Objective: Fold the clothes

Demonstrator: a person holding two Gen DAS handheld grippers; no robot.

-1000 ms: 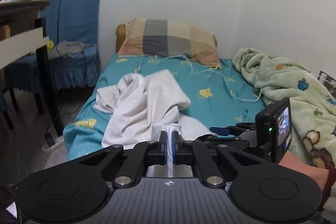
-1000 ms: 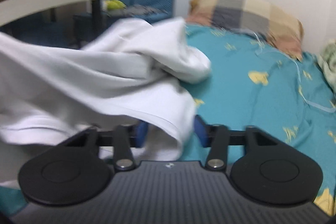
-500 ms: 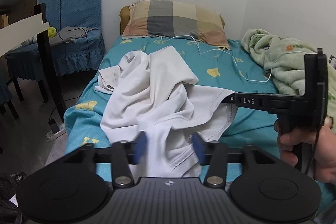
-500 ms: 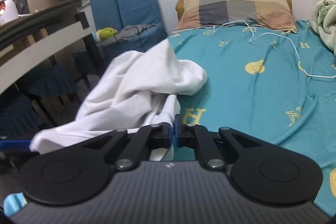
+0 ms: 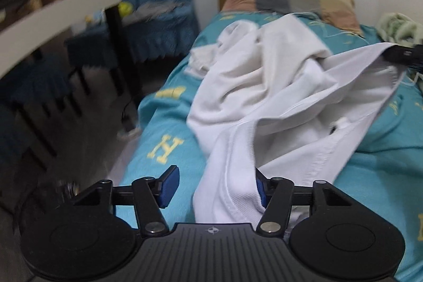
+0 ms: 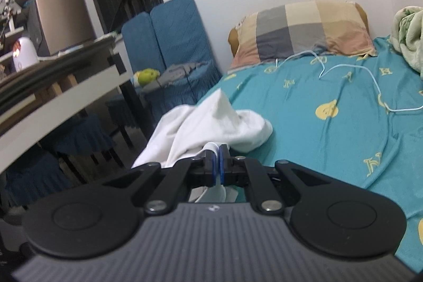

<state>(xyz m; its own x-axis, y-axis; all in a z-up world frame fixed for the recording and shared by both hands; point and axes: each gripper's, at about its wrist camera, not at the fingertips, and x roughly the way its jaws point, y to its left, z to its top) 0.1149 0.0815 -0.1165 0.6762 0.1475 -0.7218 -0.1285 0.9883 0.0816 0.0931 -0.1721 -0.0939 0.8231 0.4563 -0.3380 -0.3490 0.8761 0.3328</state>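
Note:
A crumpled white garment (image 5: 267, 86) lies on the teal bedsheet (image 5: 164, 144). My left gripper (image 5: 214, 185) is open, and a ribbed hem of the garment hangs between its blue pads, against the right one. My right gripper (image 6: 218, 167) is shut on an edge of the same white garment (image 6: 211, 123) and holds it lifted off the bed. The right gripper's tip shows in the left wrist view (image 5: 401, 54) at the far right, pinching the stretched cloth.
A plaid pillow (image 6: 304, 31) lies at the head of the bed, with a white cable (image 6: 370, 81) on the sheet and a green blanket (image 6: 409, 36) at the right. Blue-covered chairs (image 6: 169, 38) and a dark table (image 6: 53, 86) stand left of the bed.
My left gripper let go of the garment and opened, then swung left and closer to its hem. My right gripper shut on the garment's edge and pulled it out to the right.

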